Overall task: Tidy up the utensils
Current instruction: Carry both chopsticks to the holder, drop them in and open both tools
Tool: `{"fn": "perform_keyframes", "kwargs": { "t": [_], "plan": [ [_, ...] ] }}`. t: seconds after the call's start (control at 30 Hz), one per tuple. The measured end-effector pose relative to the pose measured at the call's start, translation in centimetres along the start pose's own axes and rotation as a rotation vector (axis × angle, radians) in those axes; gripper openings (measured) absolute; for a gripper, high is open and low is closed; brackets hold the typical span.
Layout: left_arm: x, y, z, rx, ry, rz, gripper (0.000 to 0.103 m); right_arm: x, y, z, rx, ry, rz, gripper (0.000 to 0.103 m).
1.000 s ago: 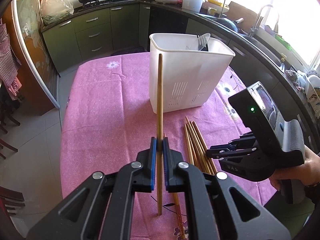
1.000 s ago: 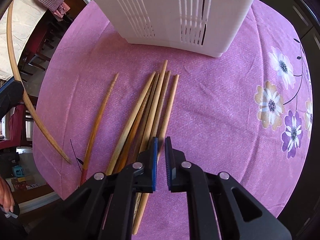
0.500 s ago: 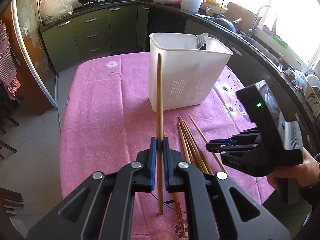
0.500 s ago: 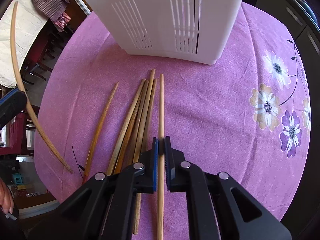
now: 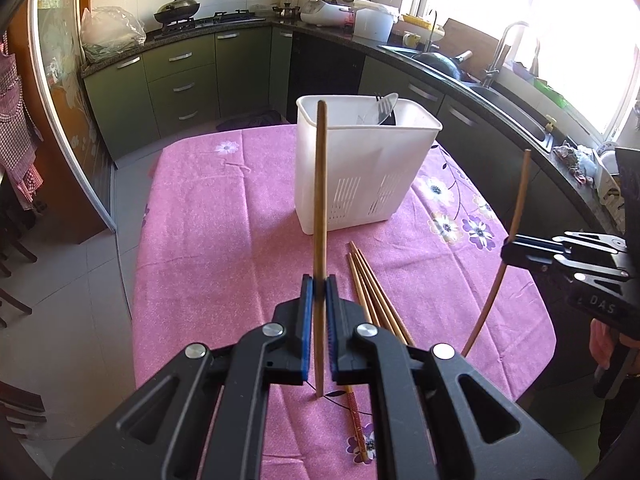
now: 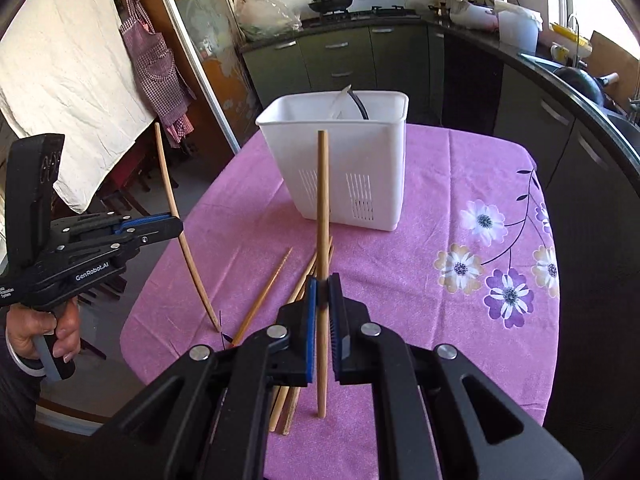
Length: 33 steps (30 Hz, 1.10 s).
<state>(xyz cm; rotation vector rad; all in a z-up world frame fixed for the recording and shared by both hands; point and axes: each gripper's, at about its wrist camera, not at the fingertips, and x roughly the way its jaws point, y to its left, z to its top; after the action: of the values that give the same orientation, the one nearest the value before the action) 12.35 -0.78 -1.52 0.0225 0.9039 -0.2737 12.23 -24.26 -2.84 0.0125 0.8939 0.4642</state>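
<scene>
My left gripper (image 5: 319,289) is shut on a wooden chopstick (image 5: 320,200) and holds it upright above the pink tablecloth. My right gripper (image 6: 323,292) is shut on another wooden chopstick (image 6: 322,208), also upright; it shows in the left wrist view (image 5: 520,200) at the right. The left gripper and its chopstick (image 6: 172,200) show at the left of the right wrist view. Several loose chopsticks (image 5: 372,292) lie on the cloth in front of a white slotted utensil holder (image 5: 360,176), which holds a spatula (image 5: 384,106).
The table (image 5: 224,240) with the flowered pink cloth stands in a kitchen. Green cabinets (image 5: 176,80) and a dark counter with a sink (image 5: 500,92) run behind and to the right. A reddish patterned chopstick (image 5: 358,420) lies near the front edge.
My right gripper closed on a chopstick from the pile, lifted it off the cloth and turned it upright. My left gripper kept its chopstick and rose slightly.
</scene>
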Motion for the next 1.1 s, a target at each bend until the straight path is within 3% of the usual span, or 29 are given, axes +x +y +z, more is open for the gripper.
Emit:
{"fn": "perform_keyframes", "kwargs": {
  "t": [0.4,0.77,1.0,1.1],
  "plan": [
    [-0.2,-0.4,0.5,0.018,-0.004,0.002,0.007,-2.0,1.1,-0.3,-0.028,-0.05,-0.001,0.007],
    [-0.1,-1.0,2.6,0.02,-0.026,-0.025,0.007,-1.9,0.4,2.4,-0.014,-0.094,0.007,0.007],
    [-3.0,-2.3,6.7,0.048,-0.102,-0.043,0.007,-6.5,-0.4,6.8,0.004,-0.221,0.018,0.007],
    [-5.1,-2.5,9.7,0.044,-0.176,-0.049,0.007,-9.1,-1.0,9.2,0.019,-0.3,0.007,0.007]
  ]
}}
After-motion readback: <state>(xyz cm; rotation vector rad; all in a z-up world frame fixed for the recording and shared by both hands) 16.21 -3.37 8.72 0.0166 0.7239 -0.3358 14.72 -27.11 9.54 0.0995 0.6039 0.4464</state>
